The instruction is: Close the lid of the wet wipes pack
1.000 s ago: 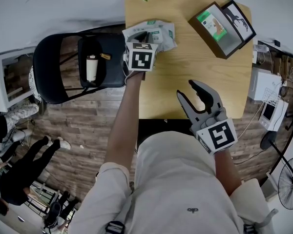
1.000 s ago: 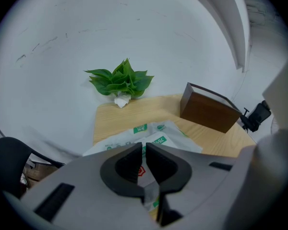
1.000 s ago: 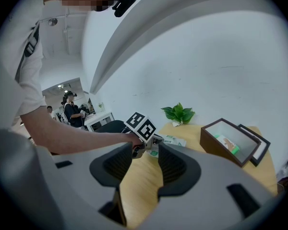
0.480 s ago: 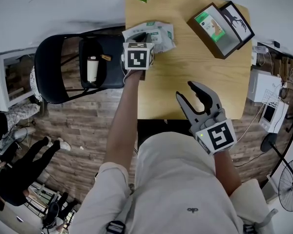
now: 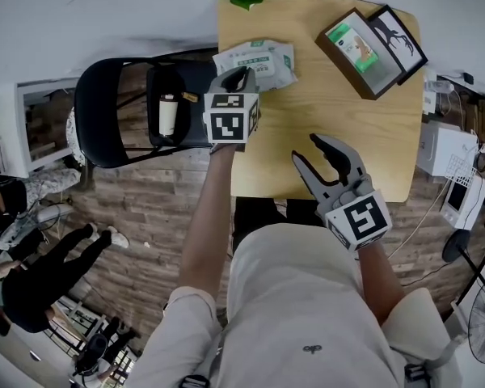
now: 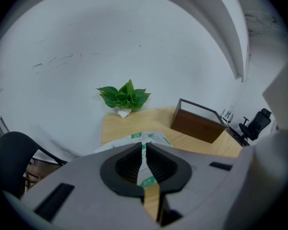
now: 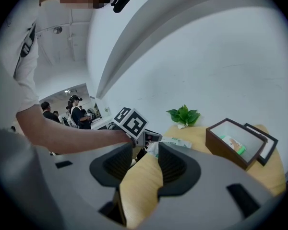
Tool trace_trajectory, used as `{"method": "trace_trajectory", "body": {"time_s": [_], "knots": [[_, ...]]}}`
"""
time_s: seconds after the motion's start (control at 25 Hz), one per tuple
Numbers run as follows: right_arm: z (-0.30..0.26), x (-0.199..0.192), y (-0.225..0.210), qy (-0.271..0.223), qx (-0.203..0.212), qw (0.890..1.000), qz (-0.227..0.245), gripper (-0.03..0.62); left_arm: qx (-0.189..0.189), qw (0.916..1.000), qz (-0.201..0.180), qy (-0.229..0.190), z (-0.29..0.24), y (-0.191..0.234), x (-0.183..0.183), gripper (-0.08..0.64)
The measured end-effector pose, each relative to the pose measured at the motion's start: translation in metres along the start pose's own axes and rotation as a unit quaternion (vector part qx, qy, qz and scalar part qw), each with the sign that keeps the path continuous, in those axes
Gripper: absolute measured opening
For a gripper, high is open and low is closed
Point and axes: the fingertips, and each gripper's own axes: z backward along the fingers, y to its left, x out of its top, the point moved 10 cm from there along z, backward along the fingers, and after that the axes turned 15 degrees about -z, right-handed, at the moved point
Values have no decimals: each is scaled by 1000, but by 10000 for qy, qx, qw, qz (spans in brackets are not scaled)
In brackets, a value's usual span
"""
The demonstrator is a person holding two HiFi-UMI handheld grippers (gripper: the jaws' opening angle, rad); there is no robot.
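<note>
The left gripper (image 5: 241,73) is hovering by the wet wipes pack (image 5: 267,58), nearly closed and empty. The right gripper (image 5: 317,149) is hanging wide open.

The left arm (image 5: 204,225) stretches straight forward, bare below a short sleeve. It carries the left hand-held gripper (image 5: 241,73) pitched forward and down, with the marker cube (image 5: 231,118) on its back facing up. Its jaws stand almost together, only a thin slit between them, and nothing is pinched. The right arm (image 5: 381,273) is bent and kept close to the body. The right hand-held gripper (image 5: 307,148) points forward, tipped slightly down, its jaws well apart and empty
</note>
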Motion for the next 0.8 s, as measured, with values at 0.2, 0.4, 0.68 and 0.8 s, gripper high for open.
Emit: {"method": "trace_trajectory", "body": {"time_s": [0.2, 0.4, 0.68, 0.8], "knots": [[-3, 2, 8, -120, 26, 9999, 44, 164, -37, 9998, 86, -175, 31, -4, -1, 26], [1, 3, 25, -185, -111, 9997, 69, 163, -170, 9991, 63, -379, 60, -10, -4, 26], [10, 1, 68, -444, -400, 9981, 119, 155, -411, 9960, -34, -790, 111, -17, -7, 20], [15, -2, 89, -565, -511, 9969, 187, 150, -520, 9937, -91, -987, 135, -21, -9, 17]]}}
